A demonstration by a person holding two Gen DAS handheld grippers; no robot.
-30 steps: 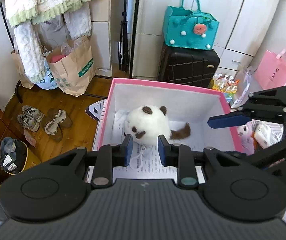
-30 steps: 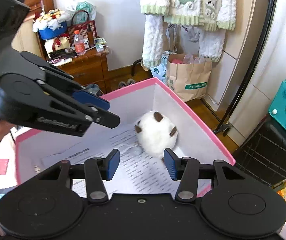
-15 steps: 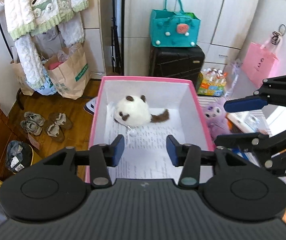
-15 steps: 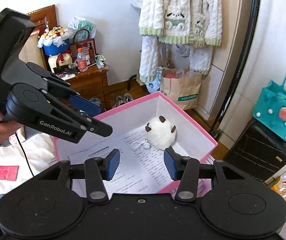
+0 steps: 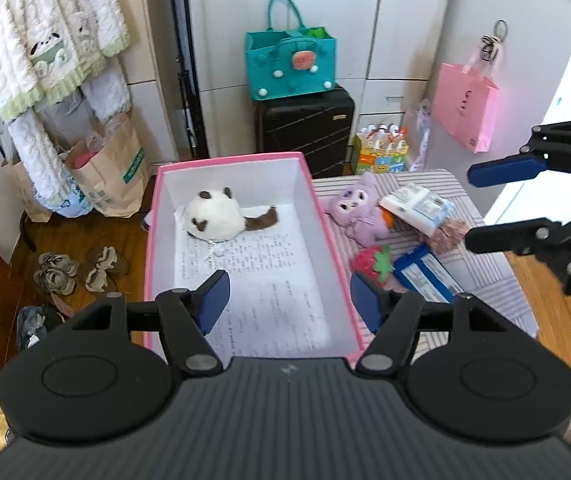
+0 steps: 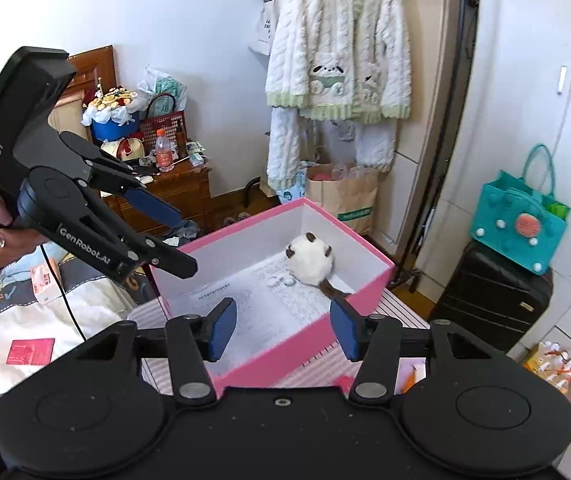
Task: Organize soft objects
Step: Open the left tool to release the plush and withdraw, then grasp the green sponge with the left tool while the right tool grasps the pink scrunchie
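Soft toys: the panda (image 5: 214,216) lay in the pink box (image 5: 327,216); both claws were empty and opening; next seemed the purple toy (image 5: 355,212).

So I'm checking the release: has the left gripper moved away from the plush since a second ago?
Yes. The left gripper, jaws opening and empty, has backed up and away from the white plush in the pink box.

Print on the paper sheet (image 5: 261,276) lining the pink box (image 5: 327,236) is too small to read; at three o'clock the right gripper (image 5: 485,204) runs off the frame edge, and the blue packet (image 5: 425,276) label stays illegible
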